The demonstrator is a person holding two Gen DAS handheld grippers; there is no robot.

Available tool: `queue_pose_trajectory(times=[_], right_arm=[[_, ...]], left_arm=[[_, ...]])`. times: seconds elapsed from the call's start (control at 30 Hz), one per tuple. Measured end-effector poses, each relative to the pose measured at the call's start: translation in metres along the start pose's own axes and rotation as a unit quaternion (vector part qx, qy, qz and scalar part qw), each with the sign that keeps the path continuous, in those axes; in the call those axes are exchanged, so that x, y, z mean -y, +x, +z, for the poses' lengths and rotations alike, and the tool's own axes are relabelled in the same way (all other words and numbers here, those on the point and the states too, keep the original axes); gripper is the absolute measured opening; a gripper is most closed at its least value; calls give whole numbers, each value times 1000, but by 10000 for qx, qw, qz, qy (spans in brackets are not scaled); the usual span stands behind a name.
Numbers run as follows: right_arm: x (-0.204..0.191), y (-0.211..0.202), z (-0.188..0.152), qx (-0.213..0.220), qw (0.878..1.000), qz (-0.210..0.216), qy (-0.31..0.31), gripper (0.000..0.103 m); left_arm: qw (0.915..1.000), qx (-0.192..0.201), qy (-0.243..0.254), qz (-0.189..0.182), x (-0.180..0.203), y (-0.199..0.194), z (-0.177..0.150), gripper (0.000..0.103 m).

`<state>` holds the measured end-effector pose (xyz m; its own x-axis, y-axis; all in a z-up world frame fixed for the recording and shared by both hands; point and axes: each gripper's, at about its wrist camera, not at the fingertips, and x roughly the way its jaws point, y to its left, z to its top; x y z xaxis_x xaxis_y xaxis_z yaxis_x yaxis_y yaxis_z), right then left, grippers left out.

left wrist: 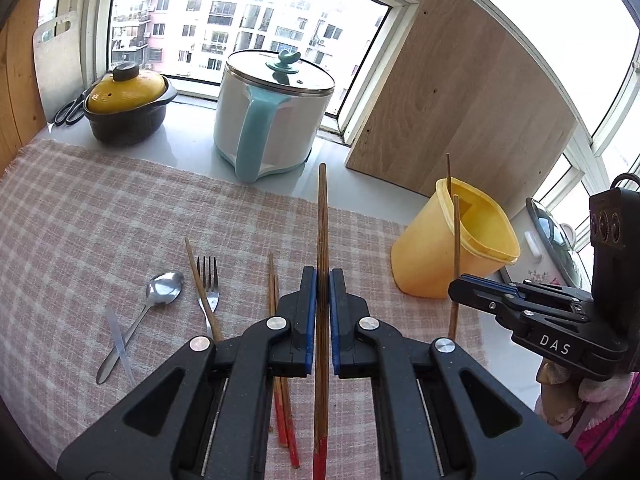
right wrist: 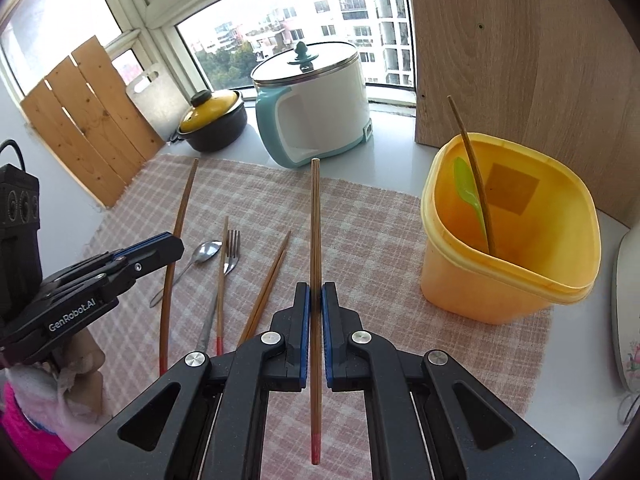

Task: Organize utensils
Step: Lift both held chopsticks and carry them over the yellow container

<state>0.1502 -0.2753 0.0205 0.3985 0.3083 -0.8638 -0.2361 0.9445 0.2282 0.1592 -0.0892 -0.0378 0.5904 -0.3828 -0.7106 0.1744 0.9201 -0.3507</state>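
Note:
My left gripper (left wrist: 323, 280) is shut on a wooden chopstick (left wrist: 322, 220) with a red end, held above the checked cloth. My right gripper (right wrist: 316, 292) is shut on another chopstick (right wrist: 315, 216), left of the yellow tub (right wrist: 508, 280). The tub holds one chopstick (right wrist: 474, 172) and a green spoon (right wrist: 466, 188). On the cloth lie a metal spoon (left wrist: 160, 292), a fork (left wrist: 209, 280) with a chopstick (left wrist: 200, 280) across it, and a pair of chopsticks (left wrist: 274, 292). In the left wrist view the right gripper (left wrist: 454, 286) shows beside the tub (left wrist: 432, 256).
A white and teal electric pot (left wrist: 276, 116) and a black pot with a yellow lid (left wrist: 128, 108) stand at the window sill. A wooden board (left wrist: 460, 100) leans behind the tub. A clear plastic strip (left wrist: 118, 340) lies by the spoon. Another lidded pot (left wrist: 556, 240) stands far right.

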Motion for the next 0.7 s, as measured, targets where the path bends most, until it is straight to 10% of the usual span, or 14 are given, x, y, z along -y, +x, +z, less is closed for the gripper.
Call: queue_pose_trajectory(times=[0.7], right_arm=[[67,-83,31,1024,9939,-333,238,4]], left_arm=[[9957,613,351,-593,105,16,48,4]])
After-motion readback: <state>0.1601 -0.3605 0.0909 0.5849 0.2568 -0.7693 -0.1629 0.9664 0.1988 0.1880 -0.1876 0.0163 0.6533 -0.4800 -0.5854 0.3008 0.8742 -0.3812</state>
